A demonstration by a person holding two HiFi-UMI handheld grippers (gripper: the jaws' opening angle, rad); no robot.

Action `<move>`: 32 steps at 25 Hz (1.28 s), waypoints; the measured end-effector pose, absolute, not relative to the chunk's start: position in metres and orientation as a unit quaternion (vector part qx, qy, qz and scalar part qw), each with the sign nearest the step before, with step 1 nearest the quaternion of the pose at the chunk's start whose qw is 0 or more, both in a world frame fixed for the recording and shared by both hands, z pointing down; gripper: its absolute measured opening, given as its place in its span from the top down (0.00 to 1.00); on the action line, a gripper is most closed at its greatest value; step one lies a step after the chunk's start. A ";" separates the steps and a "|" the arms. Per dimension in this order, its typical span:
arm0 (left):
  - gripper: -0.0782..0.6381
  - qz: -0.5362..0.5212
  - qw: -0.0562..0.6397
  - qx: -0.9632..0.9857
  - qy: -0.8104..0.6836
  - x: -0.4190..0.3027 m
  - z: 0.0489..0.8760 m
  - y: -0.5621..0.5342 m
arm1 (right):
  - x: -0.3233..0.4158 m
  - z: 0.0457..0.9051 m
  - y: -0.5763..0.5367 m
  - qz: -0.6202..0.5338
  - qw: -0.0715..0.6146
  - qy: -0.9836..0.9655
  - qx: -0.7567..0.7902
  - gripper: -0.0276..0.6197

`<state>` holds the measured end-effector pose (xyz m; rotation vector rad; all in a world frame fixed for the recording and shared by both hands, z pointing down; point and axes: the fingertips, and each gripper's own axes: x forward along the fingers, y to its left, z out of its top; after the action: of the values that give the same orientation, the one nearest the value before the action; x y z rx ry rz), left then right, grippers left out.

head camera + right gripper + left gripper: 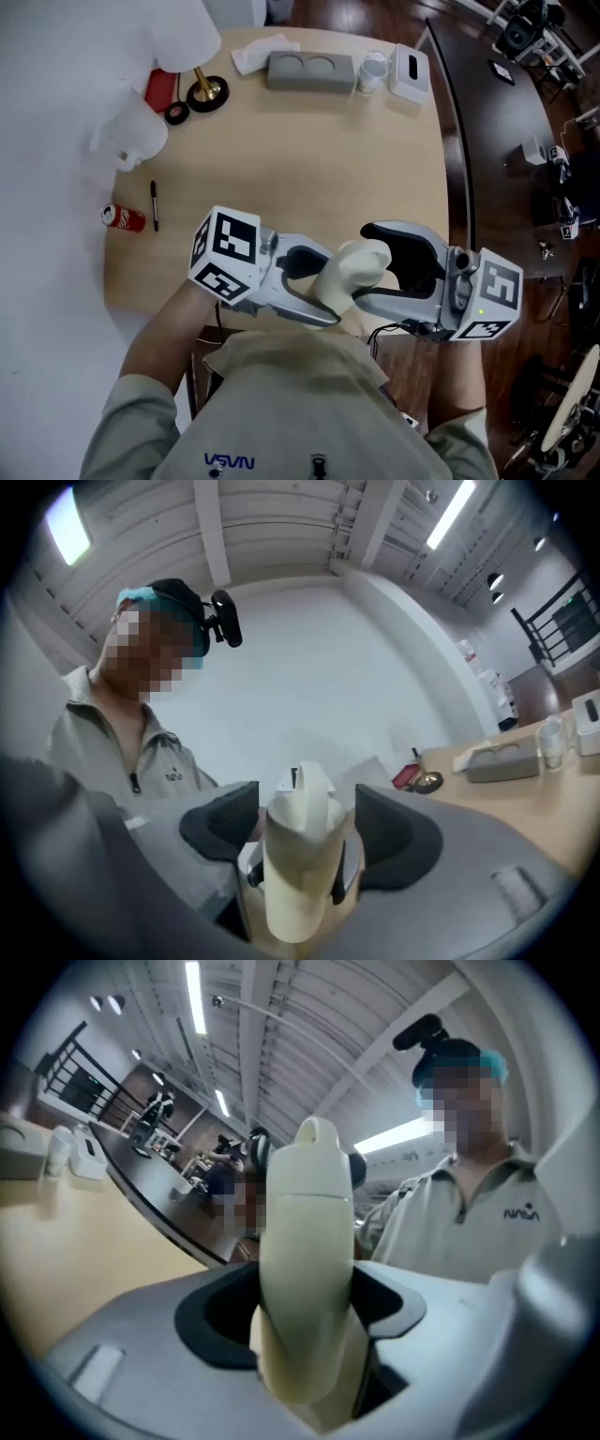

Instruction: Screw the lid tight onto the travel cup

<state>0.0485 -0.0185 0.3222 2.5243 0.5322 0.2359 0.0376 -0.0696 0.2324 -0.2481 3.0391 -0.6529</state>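
Observation:
A cream travel cup [349,273] with its lid on is held level in the air, close to the person's chest and over the table's near edge. My left gripper [319,281] comes from the left and its jaws press on the cup's body [305,1269]. My right gripper [392,274] comes from the right, and its dark pads [398,836] stand on either side of the lid end [298,832] with a narrow gap on each side. The lid's tab points up in the right gripper view.
On the wooden table [309,159] a grey two-well tray [310,71], a clear cup [373,71] and a white box [410,72] stand at the far edge. A red can [123,217] and a black pen [154,204] lie left. A dark counter [497,141] runs along the right.

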 end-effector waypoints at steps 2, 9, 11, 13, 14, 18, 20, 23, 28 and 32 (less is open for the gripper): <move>0.46 0.081 0.280 0.930 0.225 0.048 0.317 -0.012 | 0.033 0.227 -0.061 -0.213 0.016 0.976 -0.043 0.47; 0.46 0.103 0.274 0.925 0.243 0.049 0.323 -0.003 | 0.024 0.234 -0.058 -0.220 0.000 0.975 -0.021 0.47; 0.46 0.111 0.272 0.926 0.237 0.049 0.327 -0.004 | 0.024 0.238 -0.059 -0.214 -0.007 0.977 -0.025 0.48; 0.46 0.117 0.269 0.929 0.226 0.048 0.331 -0.007 | 0.025 0.242 -0.062 -0.204 -0.016 0.978 -0.031 0.49; 0.46 0.121 0.266 0.931 0.219 0.048 0.333 -0.009 | 0.025 0.244 -0.063 -0.199 -0.021 0.979 -0.037 0.50; 0.46 0.141 0.241 0.946 0.162 0.049 0.343 -0.025 | 0.026 0.253 -0.076 -0.189 -0.042 0.977 -0.083 0.51; 0.46 0.156 0.221 0.955 0.120 0.051 0.351 -0.036 | 0.026 0.259 -0.085 -0.184 -0.057 0.974 -0.121 0.51; 0.46 0.179 0.186 0.965 0.035 0.054 0.363 -0.057 | 0.028 0.269 -0.100 -0.174 -0.079 0.962 -0.196 0.51; 0.46 0.220 0.132 0.950 -0.179 0.052 0.378 -0.094 | 0.035 0.283 -0.127 -0.179 -0.069 0.922 -0.336 0.51; 0.46 0.198 0.174 0.936 -0.235 0.048 0.386 -0.098 | 0.033 0.291 -0.129 -0.188 -0.059 0.910 -0.364 0.53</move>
<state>0.0483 -0.0976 0.3863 2.6524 -0.6668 0.5611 0.0331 -0.1291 0.2908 -1.1883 2.9732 -0.6143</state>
